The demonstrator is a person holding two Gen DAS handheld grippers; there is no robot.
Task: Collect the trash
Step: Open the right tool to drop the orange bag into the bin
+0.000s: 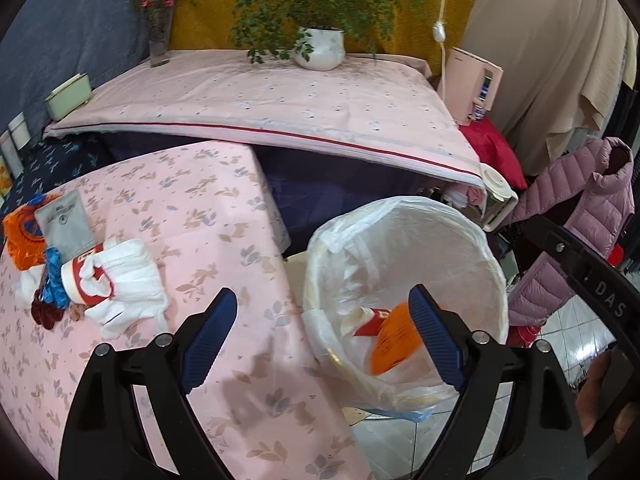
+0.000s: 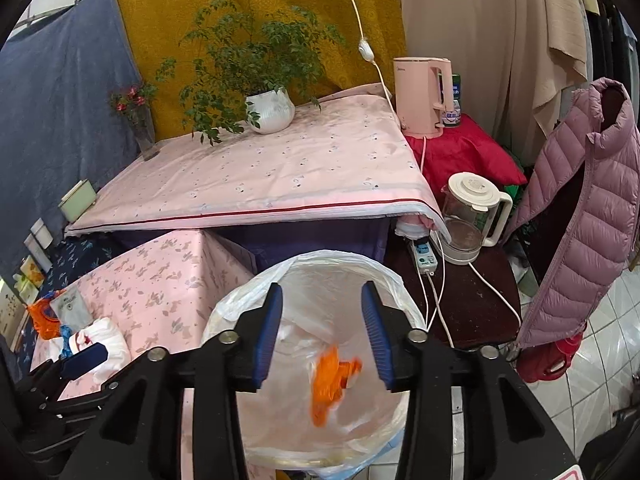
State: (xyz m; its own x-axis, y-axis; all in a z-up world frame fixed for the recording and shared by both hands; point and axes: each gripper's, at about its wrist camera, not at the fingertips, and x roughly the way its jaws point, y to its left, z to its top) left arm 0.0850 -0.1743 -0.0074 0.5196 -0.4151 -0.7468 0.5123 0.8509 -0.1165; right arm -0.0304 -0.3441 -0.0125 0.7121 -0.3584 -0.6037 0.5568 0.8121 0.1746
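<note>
So the orange wrapper is sitting blurred inside the bin liner, in mid-air or against the plastic, I can't tell which; its long axis is running roughly up-down in the right wrist view, slightly tilted, and in the left wrist view the same orange wrapper is showing just beside a small red-and-white scrap. The bin is standing on the tiled floor right against the corner of the low table with the pink leaf-print cloth. Still lying on that cloth is the rest of the trash pile: a white crumpled tissue wrapped round a red-and-white paper cup, a grey packet, and some orange and blue wrappers at the far left edge. Behind it a higher table with a pale pink sheet is carrying a potted plant and a vase of flowers; a pink kettle, a glass kettle and a purple puffer jacket are crowding the right side. My right gripper is hanging over the bin mouth with its jaws partly apart and nothing pinched between them, the wrapper showing below them. My left gripper is spread wide, one finger over the cloth, the other over the bin, holding nothing.
</note>
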